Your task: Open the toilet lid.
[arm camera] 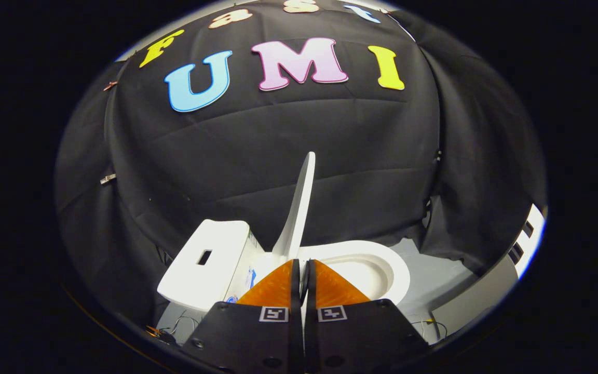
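White plastic runs up from between the fingers of the gripper (301, 267): the toilet lid (299, 208), seen edge-on and standing nearly upright. The fingers are drawn close together with only a thin sliver between them, seemingly pinching the lid's lower edge. Just beyond them on the right lies the uncovered seat ring (382, 265), bowl exposed; to the left sits the tank (205, 265). I judge the lift nearly finished. The next move calls for tipping the lid slightly toward the tank until it rests there, then releasing.
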Available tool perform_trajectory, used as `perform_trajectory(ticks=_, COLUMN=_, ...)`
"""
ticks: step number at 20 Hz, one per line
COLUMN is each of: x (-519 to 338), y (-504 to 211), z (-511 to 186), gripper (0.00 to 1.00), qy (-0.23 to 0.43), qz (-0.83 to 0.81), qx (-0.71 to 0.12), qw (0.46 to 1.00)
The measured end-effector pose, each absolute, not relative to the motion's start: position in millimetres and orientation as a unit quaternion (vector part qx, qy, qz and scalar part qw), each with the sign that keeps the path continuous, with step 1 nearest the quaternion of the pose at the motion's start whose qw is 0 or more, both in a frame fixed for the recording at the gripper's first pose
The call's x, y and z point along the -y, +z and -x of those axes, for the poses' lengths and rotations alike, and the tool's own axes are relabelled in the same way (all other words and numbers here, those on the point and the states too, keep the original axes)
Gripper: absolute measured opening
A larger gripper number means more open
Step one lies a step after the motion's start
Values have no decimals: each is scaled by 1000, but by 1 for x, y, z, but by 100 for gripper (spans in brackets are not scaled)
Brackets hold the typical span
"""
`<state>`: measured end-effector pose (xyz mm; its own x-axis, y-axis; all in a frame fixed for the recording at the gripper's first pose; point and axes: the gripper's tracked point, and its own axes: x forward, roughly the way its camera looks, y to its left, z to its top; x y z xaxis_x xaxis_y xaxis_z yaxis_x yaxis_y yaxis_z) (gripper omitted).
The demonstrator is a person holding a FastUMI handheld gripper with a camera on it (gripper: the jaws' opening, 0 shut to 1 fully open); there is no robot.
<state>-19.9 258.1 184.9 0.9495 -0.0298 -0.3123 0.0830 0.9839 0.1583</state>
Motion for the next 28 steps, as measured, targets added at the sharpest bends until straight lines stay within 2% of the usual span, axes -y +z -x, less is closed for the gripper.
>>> perform_trajectory(ticks=5, x=-285, y=193, z=20, gripper=6, qy=-53, qz=-77, qx=-146, qw=985)
perform_trajectory(ticks=28, x=-441, y=195, z=21, gripper=7, qy=-41, qz=22, qx=-98, qw=994)
